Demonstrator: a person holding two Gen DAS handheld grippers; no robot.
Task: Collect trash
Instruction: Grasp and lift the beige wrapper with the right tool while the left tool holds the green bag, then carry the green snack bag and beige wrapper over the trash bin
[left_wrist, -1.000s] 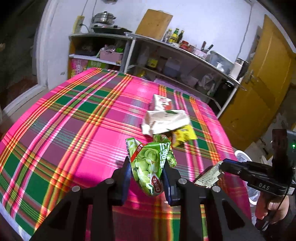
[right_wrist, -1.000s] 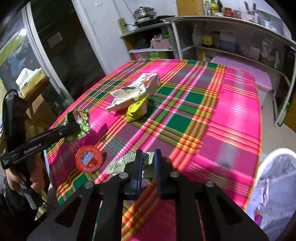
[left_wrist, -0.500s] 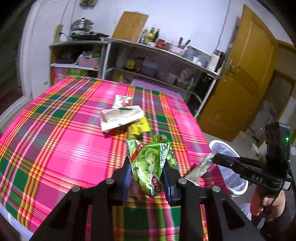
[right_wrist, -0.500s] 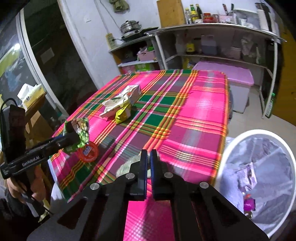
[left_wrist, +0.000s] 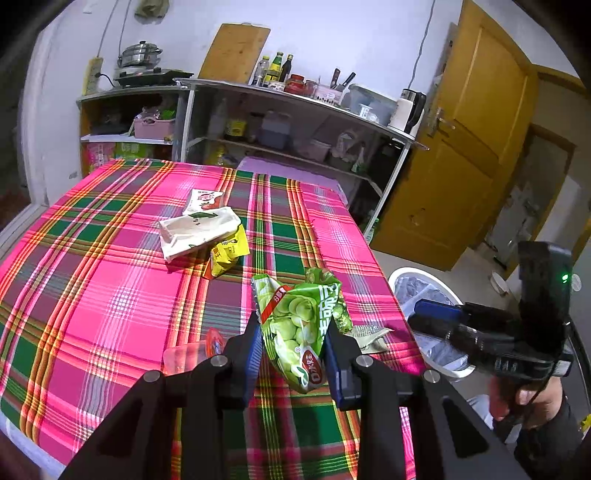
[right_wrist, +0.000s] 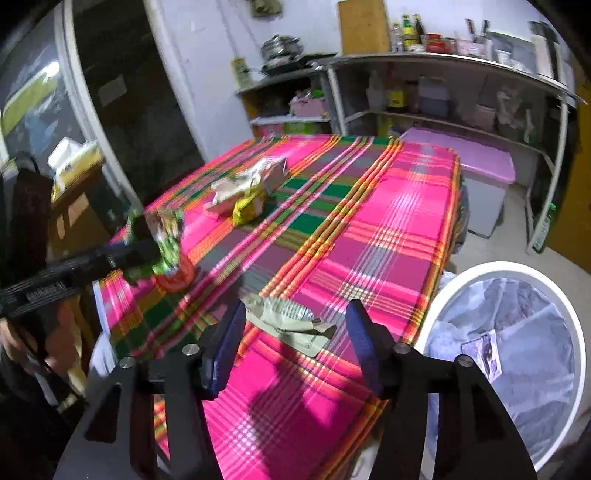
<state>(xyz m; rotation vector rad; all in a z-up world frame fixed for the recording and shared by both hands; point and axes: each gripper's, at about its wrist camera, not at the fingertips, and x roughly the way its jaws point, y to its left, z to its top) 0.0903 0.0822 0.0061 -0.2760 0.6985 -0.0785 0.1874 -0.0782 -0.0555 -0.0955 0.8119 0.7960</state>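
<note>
Opening from fully clenched, right gripper (right_wrist: 295, 332) has released the crumpled silver-green foil wrapper (right_wrist: 291, 319); left gripper (left_wrist: 291, 343) still grasps the green snack bag (left_wrist: 301, 328) at 12 o'clock.

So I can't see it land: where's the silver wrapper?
On the tablecloth near the bin-side edge, lying between the opening right gripper jaws, untouched.
</note>
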